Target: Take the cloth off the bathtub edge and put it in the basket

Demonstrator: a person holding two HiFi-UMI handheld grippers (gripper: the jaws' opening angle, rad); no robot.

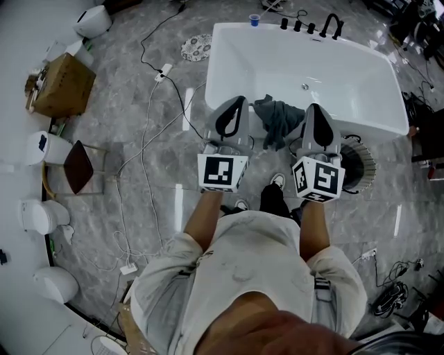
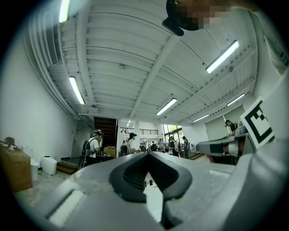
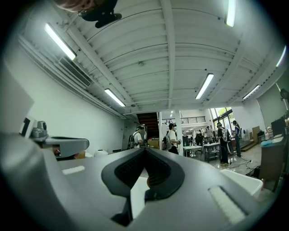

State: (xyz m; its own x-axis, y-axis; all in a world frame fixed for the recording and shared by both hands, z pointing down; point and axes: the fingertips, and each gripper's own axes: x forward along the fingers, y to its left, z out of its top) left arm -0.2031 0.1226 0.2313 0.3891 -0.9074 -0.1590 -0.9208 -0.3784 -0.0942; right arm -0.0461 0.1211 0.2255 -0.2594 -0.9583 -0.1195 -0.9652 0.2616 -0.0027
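Note:
A dark grey-blue cloth (image 1: pixel 273 120) hangs bunched over the near edge of the white bathtub (image 1: pixel 347 83). My left gripper (image 1: pixel 241 100) is just left of the cloth and my right gripper (image 1: pixel 312 108) just right of it, both held up in front of the person and not touching it. Both are shut with nothing between the jaws. A round ribbed basket (image 1: pixel 362 165) stands on the floor by the tub's near right corner, partly hidden behind the right gripper. In the left gripper view (image 2: pixel 146 153) and the right gripper view (image 3: pixel 144 150) the closed tips point at the ceiling and the far room.
Black taps (image 1: pixel 331 26) and a blue cup (image 1: pixel 254 20) sit on the tub's far rim. Cables (image 1: pixel 149 125) trail across the grey floor at left. A cardboard box (image 1: pixel 64 84), white toilets (image 1: pixel 45 216) and a brown seat (image 1: pixel 78 166) line the left wall.

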